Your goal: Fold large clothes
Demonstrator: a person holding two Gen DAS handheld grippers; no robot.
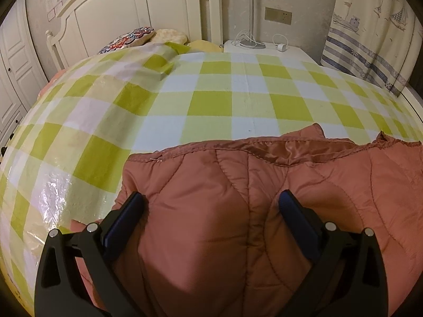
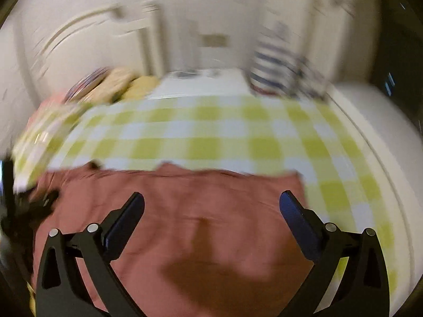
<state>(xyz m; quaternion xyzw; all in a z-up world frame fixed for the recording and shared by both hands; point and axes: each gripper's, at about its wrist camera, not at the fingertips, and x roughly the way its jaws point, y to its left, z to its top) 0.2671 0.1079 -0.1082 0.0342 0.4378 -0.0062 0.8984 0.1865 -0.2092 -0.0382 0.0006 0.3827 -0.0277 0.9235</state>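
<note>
A rust-coloured quilted jacket (image 1: 238,211) lay spread flat on the green-and-white checked bed cover (image 1: 211,100), its stitched panels puffed, a shiny lining strip showing along its far hemmed edge, one corner standing up slightly there.

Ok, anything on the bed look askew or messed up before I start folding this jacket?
Mostly fine. The quilted jacket lies flat on the checkered cover, both tongs open above it. The cover's far-left corner is flipped back and rumpled near the pillows. The right wrist view is too blurred for detail.
</note>
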